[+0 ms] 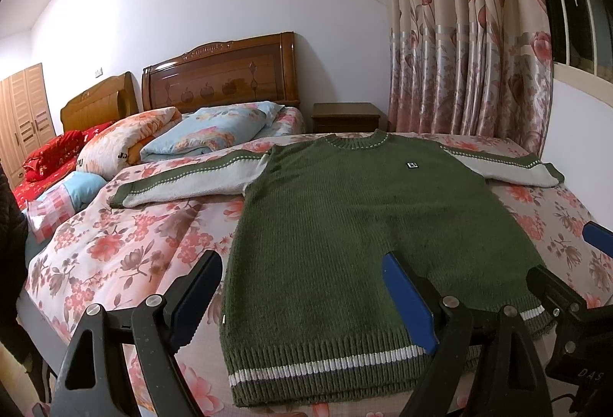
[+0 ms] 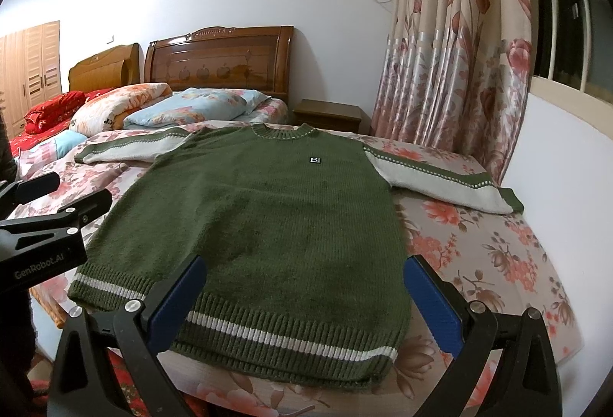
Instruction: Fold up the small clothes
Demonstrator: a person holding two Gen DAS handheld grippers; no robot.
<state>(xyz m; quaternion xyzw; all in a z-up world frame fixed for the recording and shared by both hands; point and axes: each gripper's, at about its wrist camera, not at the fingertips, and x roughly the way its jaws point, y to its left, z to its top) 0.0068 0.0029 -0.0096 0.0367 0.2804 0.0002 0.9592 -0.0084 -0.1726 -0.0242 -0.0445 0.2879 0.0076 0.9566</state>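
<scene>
A dark green knitted sweater [image 1: 375, 225] [image 2: 268, 210] lies flat and face up on the flowered bedsheet [image 1: 126, 244], its striped hem nearest me. Both grey-white sleeves [image 1: 199, 179] [image 2: 440, 183] are spread out sideways. My left gripper [image 1: 300, 265] hovers over the hem's left part, jaws wide open and empty; it also shows at the left edge of the right wrist view as the left gripper [image 2: 82, 189]. My right gripper [image 2: 306, 265] hangs open over the hem's right part, touching nothing, and shows at the right of the left wrist view as the right gripper [image 1: 567, 256].
Folded quilts and a blue pillow [image 1: 207, 133] are piled at the bed's head, before wooden headboards [image 1: 222, 72]. A nightstand [image 2: 329, 114], a flowered curtain [image 2: 452, 53] and a white wall under a window [image 2: 555, 133] bound the right side. The bed's near edge lies just below the hem.
</scene>
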